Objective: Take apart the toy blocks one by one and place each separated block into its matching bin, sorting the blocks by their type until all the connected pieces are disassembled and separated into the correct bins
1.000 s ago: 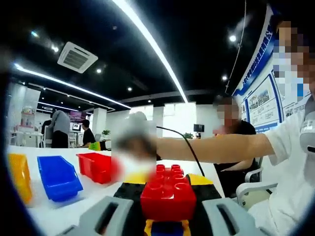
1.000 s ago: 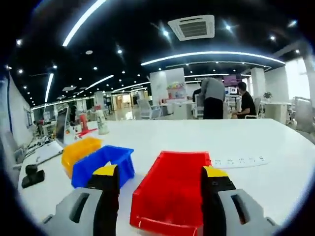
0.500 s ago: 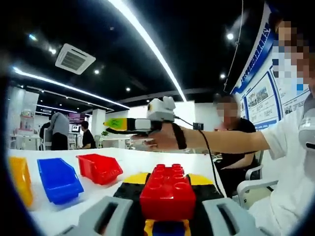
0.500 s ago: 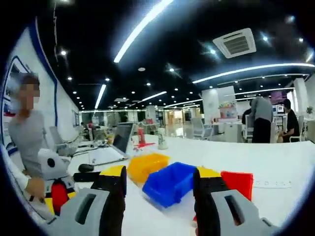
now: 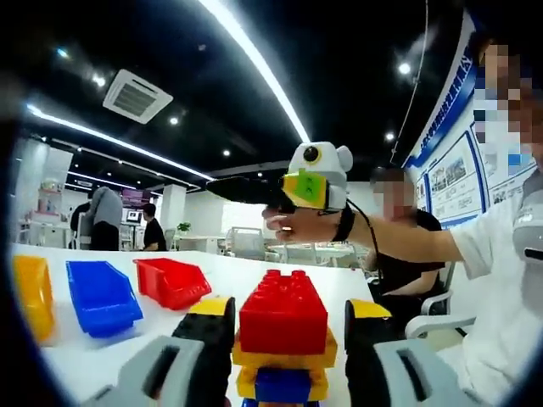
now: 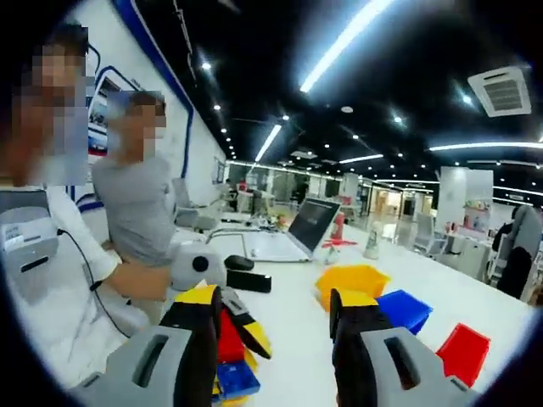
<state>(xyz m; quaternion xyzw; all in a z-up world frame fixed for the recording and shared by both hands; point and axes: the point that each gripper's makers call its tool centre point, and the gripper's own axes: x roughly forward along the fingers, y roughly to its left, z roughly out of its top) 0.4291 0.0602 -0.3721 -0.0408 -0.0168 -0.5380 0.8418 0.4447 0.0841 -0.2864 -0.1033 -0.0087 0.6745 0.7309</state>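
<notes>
We see bright, even indoor light in both views, coming from long ceiling light strips (image 5: 254,72) and small recessed spots (image 6: 206,65) against a dark ceiling. The strips blow out to pure white, with a bit of glow around them. The white table (image 5: 76,360) reflects hard, near overexposed at its near edge, and shadows on it are soft and faint. Fisheye distortion is heavy: straight strips bow, and the wall panels (image 5: 454,161) curve toward the edges. The near toy blocks (image 5: 284,335) look slightly soft but saturated. In the right gripper view the background office is hazy and the red bin (image 6: 462,352) smears at the edge.
</notes>
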